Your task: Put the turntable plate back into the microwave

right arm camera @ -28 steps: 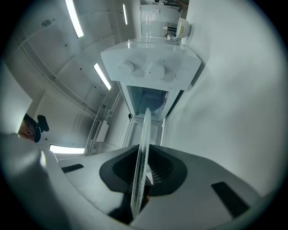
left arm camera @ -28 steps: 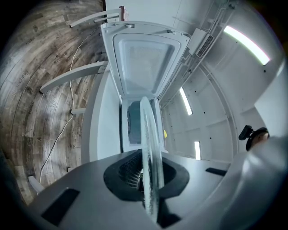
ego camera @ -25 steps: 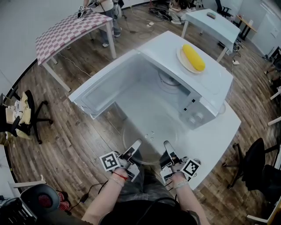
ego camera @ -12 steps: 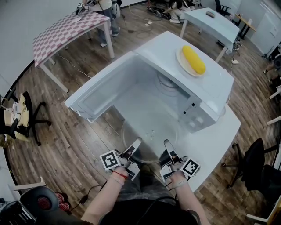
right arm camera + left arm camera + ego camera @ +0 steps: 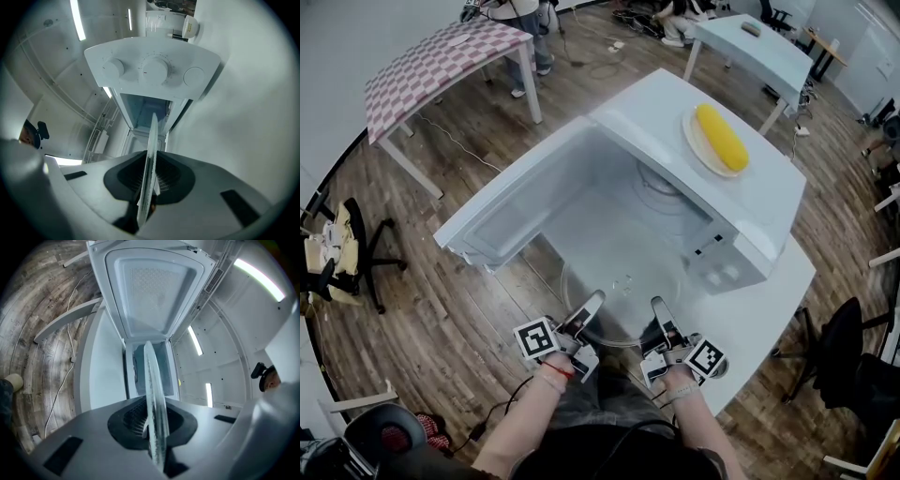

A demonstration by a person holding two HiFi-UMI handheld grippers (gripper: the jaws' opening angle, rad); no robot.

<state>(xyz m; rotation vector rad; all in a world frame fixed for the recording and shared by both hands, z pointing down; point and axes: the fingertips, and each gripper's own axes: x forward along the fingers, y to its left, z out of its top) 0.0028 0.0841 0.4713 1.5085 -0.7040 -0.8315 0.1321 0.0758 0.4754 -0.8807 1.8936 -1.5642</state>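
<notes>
We hold the glass turntable plate [image 5: 621, 281] by its near rim: the left gripper [image 5: 587, 314] pinches one side and the right gripper [image 5: 660, 317] the other, each pair of jaws pressed onto the glass edge. The plate lies roughly level above the white table [image 5: 764, 305], just before the microwave [image 5: 675, 103], far edge toward the open cavity. The door [image 5: 502, 211] stands open to our left. On top sits a dish [image 5: 692, 139] with a yellow oblong thing [image 5: 720, 136].
</notes>
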